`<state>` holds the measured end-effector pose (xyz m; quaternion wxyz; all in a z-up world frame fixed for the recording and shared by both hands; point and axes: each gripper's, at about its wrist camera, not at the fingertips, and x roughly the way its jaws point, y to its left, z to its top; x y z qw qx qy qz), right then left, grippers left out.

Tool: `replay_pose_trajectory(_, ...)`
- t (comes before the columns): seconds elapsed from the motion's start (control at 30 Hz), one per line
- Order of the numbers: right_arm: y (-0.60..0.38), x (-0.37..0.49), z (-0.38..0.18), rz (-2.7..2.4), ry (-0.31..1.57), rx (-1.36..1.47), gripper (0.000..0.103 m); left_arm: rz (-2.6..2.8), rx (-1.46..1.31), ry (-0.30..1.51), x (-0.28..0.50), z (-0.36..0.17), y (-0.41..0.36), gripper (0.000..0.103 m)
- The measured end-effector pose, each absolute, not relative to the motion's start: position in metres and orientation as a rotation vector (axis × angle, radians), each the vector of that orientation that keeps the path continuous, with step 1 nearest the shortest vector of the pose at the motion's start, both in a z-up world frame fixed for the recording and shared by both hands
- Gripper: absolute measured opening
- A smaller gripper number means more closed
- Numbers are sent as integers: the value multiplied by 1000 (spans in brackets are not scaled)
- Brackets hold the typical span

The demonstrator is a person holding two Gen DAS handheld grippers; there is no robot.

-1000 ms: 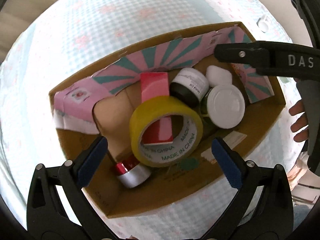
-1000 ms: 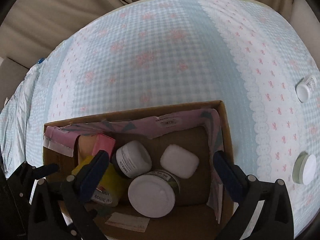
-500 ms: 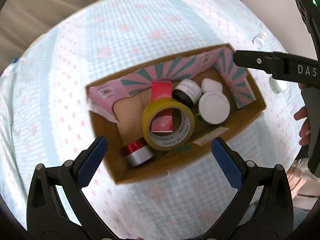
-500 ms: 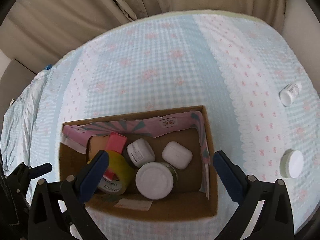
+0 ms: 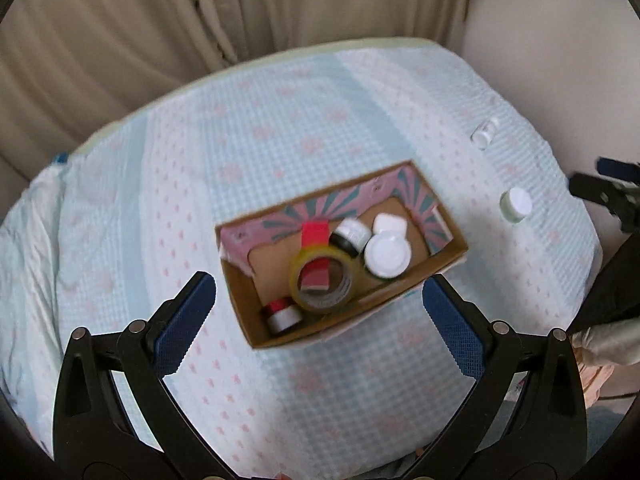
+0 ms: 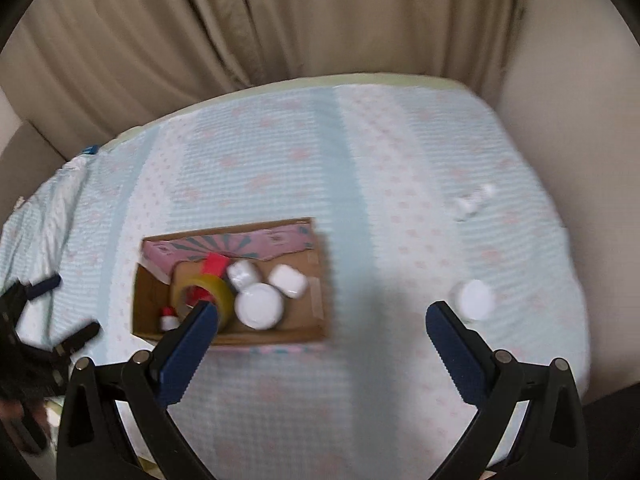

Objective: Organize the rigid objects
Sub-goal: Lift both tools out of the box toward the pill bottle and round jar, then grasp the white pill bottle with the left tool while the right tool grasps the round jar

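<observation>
A cardboard box (image 5: 450, 258) (image 6: 308, 334) sits on the checked bedspread. It holds a yellow tape roll (image 5: 322, 284) (image 6: 204, 292), a red block (image 5: 314, 234), a small red-and-silver roll (image 5: 282, 318), a dark jar (image 5: 352, 234), a white-lidded jar (image 5: 387, 256) (image 6: 258, 305) and a white case (image 5: 389, 224) (image 6: 288, 282). Two white-capped jars lie outside on the right: a near one (image 5: 516, 205) (image 6: 474, 300) and a far one (image 5: 485, 132) (image 6: 474, 200). My left gripper (image 5: 320, 310) is open and empty, high above the box. My right gripper (image 6: 320, 338) is open and empty, right of the box.
Beige curtains (image 5: 280, 12) hang behind the bed's far edge. A pale wall (image 6: 568, 128) borders the bed on the right. The bedspread (image 5: 320, 132) stretches wide around the box.
Both grippers have pulled up and back from the box, which now looks much smaller. The right gripper has also shifted to the right, toward the loose jars.
</observation>
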<state>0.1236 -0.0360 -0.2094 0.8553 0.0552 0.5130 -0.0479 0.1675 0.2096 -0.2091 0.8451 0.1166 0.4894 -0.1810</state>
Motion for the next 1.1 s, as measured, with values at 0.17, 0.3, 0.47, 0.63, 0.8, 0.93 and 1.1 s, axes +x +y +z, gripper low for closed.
replay_pose_trajectory(0.17, -81, 89, -187, -182, 1058, 116, 103, -404, 301, 961, 175, -177, 165, 103)
replay_pose_trajectory(0.3, -124, 68, -181, -219, 1025, 124, 103, -398, 336, 921, 185, -157, 112, 103)
replay_pose_trajectory(0.47, -174, 58, -183, -207, 999, 115, 103, -378, 352, 912, 201, -161, 23, 103)
replay_pose_trajectory(0.63, -231, 63, -206, -154, 1026, 82, 103, -412, 348, 975, 225, -191, -61, 103)
replay_pose_trajectory(0.8, -265, 78, -238, -87, 1068, 64, 103, -471, 389, 1040, 260, -219, -139, 103)
replay_pose_trajectory(0.93, -280, 85, -262, -57, 1111, 89, 103, -545, 504, 1049, 280, -234, -200, 103)
replay_pose_trajectory(1.1, -282, 93, -294, -59, 1165, 62, 103, -642, 663, 1100, 305, -275, -261, 103)
